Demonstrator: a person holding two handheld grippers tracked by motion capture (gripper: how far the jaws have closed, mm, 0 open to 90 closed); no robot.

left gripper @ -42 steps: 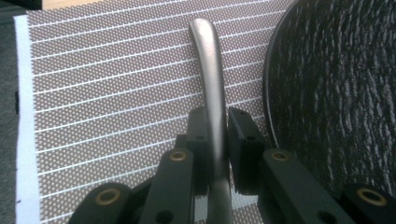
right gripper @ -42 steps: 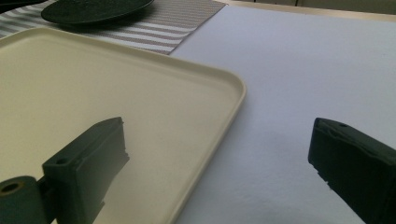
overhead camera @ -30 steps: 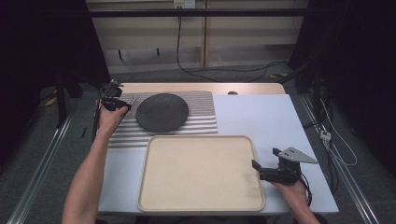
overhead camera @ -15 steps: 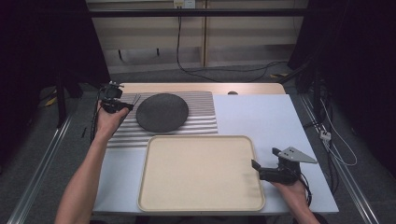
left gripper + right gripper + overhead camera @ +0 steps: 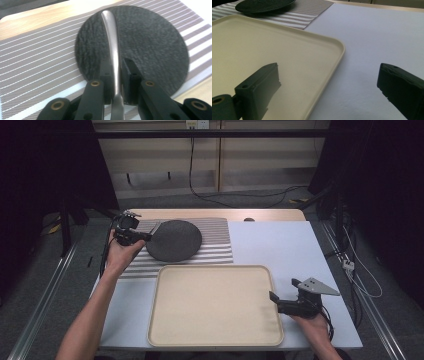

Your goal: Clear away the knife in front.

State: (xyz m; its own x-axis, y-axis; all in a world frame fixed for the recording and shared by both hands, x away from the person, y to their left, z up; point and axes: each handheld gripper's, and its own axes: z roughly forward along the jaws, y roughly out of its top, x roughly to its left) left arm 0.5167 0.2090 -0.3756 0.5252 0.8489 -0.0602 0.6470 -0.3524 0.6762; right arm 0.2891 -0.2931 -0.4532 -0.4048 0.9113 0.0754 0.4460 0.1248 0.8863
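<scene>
Steel utensil handle is sitting pinched between the jaws of the left tongs, reaching out over the dark round plate; its working end is hidden, so I can't tell spoon from fork. Plate is resting on the striped placemat at the far left of the surface. Right tongs are hanging spread wide, straddling the right rim of the beige tray, one jaw over the tray, the other over the white surface.
</scene>
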